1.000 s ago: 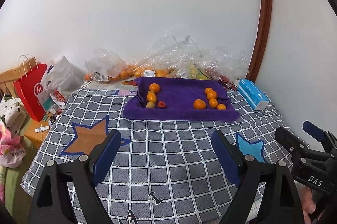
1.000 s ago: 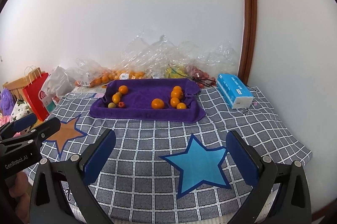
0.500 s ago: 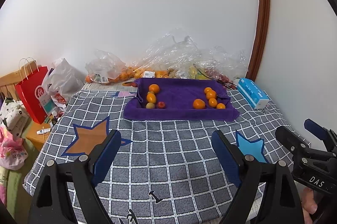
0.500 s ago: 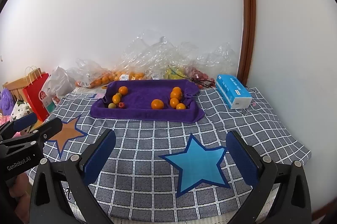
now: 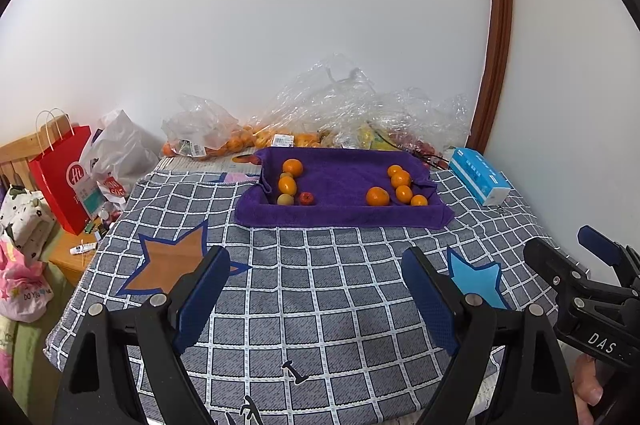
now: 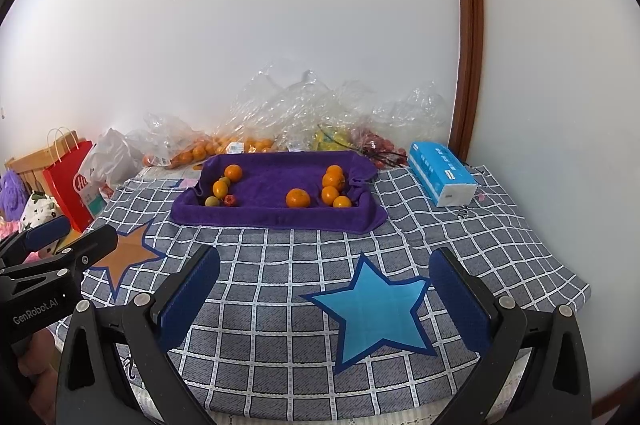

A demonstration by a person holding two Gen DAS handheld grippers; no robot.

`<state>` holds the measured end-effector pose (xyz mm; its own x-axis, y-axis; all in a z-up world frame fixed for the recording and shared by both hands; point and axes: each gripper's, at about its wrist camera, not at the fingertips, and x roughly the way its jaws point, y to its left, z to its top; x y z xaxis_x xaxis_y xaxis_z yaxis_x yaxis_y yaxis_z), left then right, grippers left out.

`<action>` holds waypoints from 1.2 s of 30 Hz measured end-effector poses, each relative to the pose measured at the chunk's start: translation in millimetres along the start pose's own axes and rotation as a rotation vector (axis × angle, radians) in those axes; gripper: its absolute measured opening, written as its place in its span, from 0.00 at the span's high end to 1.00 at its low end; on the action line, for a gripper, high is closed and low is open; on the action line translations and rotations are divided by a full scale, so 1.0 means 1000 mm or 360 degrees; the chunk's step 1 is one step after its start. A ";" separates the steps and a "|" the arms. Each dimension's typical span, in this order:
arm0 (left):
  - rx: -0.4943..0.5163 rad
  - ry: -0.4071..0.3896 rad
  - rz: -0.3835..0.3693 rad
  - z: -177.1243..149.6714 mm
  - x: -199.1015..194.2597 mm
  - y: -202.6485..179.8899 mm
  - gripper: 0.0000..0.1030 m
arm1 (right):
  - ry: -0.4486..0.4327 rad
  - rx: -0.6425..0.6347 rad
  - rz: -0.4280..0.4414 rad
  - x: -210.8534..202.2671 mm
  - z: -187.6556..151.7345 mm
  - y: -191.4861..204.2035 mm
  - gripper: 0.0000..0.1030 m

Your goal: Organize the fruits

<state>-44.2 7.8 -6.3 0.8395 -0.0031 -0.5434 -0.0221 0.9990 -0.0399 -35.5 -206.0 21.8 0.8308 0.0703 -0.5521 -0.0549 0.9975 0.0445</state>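
Note:
A purple cloth-lined tray [image 5: 340, 217] [image 6: 276, 219] sits at the far side of the checked tablecloth. At its left end lie two oranges [image 5: 292, 167] [image 6: 233, 172], a small green fruit [image 5: 285, 199] [image 6: 211, 201] and a small red fruit [image 5: 306, 198] [image 6: 230, 200]. Several oranges [image 5: 400, 179] [image 6: 333, 181] cluster at its right end, one [image 5: 377, 196] [image 6: 297, 198] nearer the middle. My left gripper [image 5: 316, 267] and right gripper [image 6: 326, 267] both hover open and empty over the near part of the table, well short of the tray.
Clear plastic bags [image 5: 340, 105] holding more oranges, yellow and red fruit lie against the wall behind the tray. A blue tissue box [image 5: 478, 175] [image 6: 440, 179] lies at the right. A red paper bag [image 5: 66, 173] and white bags stand off the table's left edge.

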 end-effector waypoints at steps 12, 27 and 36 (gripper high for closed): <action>-0.0002 0.0002 -0.0004 -0.001 -0.002 0.001 0.15 | -0.0004 0.0000 -0.0002 0.000 -0.001 0.000 0.00; -0.0002 0.0001 -0.0006 -0.001 -0.002 0.001 0.15 | -0.0006 0.0002 -0.0003 -0.001 -0.001 -0.001 0.00; -0.0003 0.0002 -0.0003 -0.002 -0.003 0.002 0.15 | -0.0007 0.0002 -0.0004 -0.001 -0.001 0.000 0.00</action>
<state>-47.5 9.7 -6.2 0.8389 -0.0048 -0.5443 -0.0218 0.9989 -0.0424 -37.5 -205.9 21.5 0.8334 0.0678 -0.5485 -0.0520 0.9977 0.0445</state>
